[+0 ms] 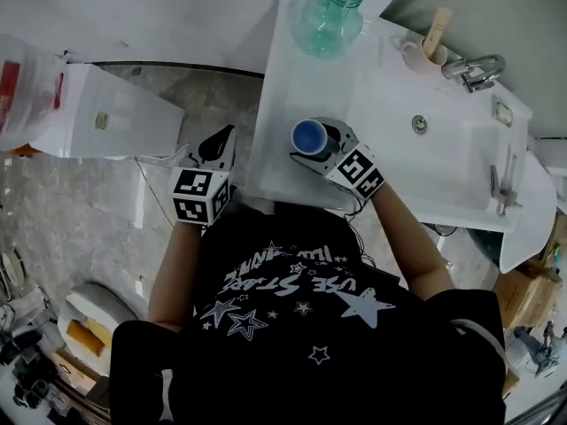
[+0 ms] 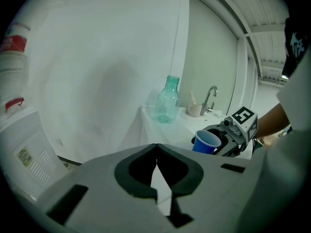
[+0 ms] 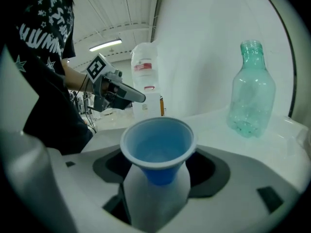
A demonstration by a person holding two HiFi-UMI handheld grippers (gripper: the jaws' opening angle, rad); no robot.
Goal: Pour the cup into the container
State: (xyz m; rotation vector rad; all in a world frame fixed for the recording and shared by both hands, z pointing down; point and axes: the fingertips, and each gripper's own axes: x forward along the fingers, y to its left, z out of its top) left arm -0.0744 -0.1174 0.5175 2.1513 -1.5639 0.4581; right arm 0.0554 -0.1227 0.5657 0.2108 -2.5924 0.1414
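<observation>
The right gripper (image 1: 317,149), jaws parted, surrounds a blue cup (image 1: 309,135) on the white counter (image 1: 381,104). The left gripper (image 1: 223,142), beside the counter, is closed tight and empty.

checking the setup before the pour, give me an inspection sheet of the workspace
surface: white counter with a sink
job's things: blue cup upright near the front edge; green bottle upright at the back, uncapped
clutter: mug with a stick in it, beside the tap
grippers: right gripper round the cup, gaps at both sides, no grip seen; left gripper shut, empty, off the counter
cables: thin cord on the floor at left
surroundings: white cabinet, marbled floor
</observation>
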